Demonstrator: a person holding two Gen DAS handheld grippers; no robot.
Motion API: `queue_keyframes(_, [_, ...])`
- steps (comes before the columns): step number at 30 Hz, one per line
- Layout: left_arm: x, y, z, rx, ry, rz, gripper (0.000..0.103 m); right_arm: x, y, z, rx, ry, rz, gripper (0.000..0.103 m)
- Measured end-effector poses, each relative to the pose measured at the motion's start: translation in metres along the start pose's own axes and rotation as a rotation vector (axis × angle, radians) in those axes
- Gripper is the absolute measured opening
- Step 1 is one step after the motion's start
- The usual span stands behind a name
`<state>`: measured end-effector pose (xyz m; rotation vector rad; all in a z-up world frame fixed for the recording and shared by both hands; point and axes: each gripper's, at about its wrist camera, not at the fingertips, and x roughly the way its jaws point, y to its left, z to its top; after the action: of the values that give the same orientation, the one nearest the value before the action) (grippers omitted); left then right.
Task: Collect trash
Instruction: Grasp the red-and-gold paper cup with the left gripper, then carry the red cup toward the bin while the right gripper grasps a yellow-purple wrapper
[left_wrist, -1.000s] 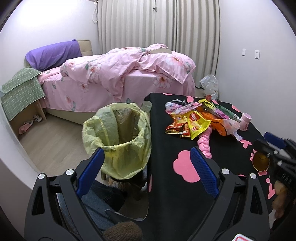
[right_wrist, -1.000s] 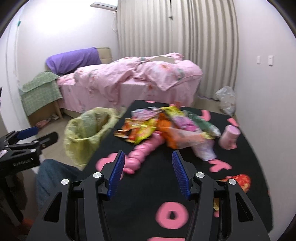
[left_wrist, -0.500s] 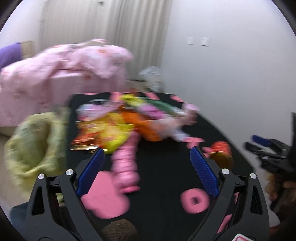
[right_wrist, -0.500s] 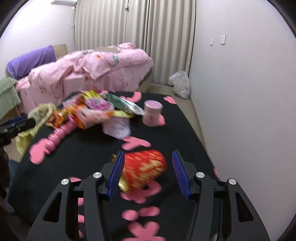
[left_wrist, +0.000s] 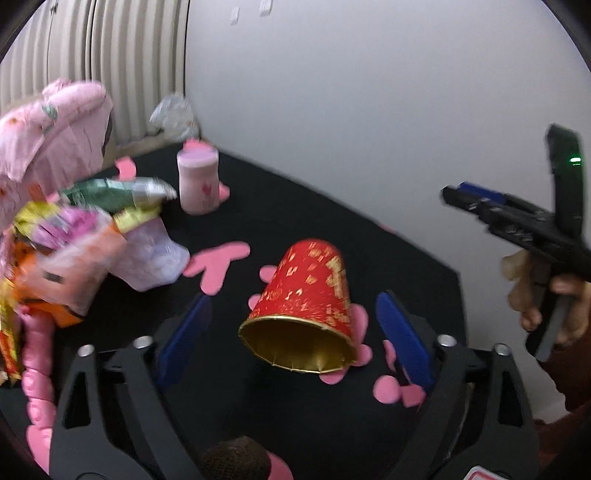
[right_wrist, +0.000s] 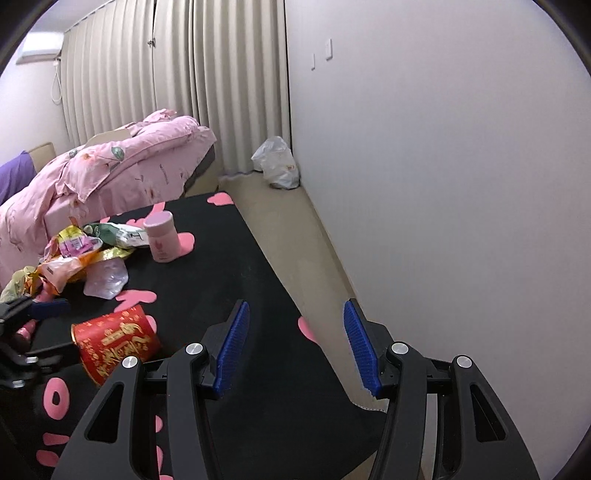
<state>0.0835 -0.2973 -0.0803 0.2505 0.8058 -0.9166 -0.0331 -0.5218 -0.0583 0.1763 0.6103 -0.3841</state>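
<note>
Left wrist view: toppled, empty red paper cup (left_wrist: 306, 295) on table (left_wrist: 280, 206).

I see bare black surface (right_wrist: 266, 295) ahead of my right gripper (right_wrist: 295, 349), open to the edge by the wall (right_wrist: 443, 184). On my left, the tipped red cup (left_wrist: 306, 306) lies between the closing jaws, wrapper heap (left_wrist: 74, 251) crowding its left and pink cup (left_wrist: 197, 182) standing beyond.
</note>
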Motion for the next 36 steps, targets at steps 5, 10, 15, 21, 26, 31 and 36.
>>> queue_keyframes(5, [0.025, 0.005, -0.007, -0.085, 0.087, -0.079, 0.064, 0.015, 0.004, -0.004, -0.019, 0.018, 0.000, 0.051])
queue_keyframes(10, [-0.015, 0.018, -0.008, -0.130, 0.004, -0.052, 0.059, 0.021, 0.017, 0.004, -0.030, 0.007, 0.032, 0.051])
queue_keyframes(15, [-0.078, 0.051, -0.006, -0.174, -0.077, 0.164, 0.059, 0.030, 0.056, 0.023, -0.064, -0.001, 0.151, 0.051])
queue_keyframes(21, [-0.152, 0.113, -0.022, -0.325, -0.189, 0.285, 0.059, 0.046, 0.153, 0.062, -0.253, -0.039, 0.334, 0.051])
queue_keyframes(26, [-0.174, 0.158, -0.043, -0.411, -0.219, 0.369, 0.059, 0.071, 0.239, 0.085, -0.419, -0.021, 0.462, 0.051])
queue_keyframes(31, [-0.179, 0.195, -0.065, -0.506, -0.240, 0.390, 0.059, 0.103, 0.306, 0.108, -0.491, 0.012, 0.558, 0.051])
queue_keyframes(36, [-0.178, 0.213, -0.083, -0.539, -0.233, 0.391, 0.059, 0.148, 0.356, 0.118, -0.505, 0.083, 0.574, 0.050])
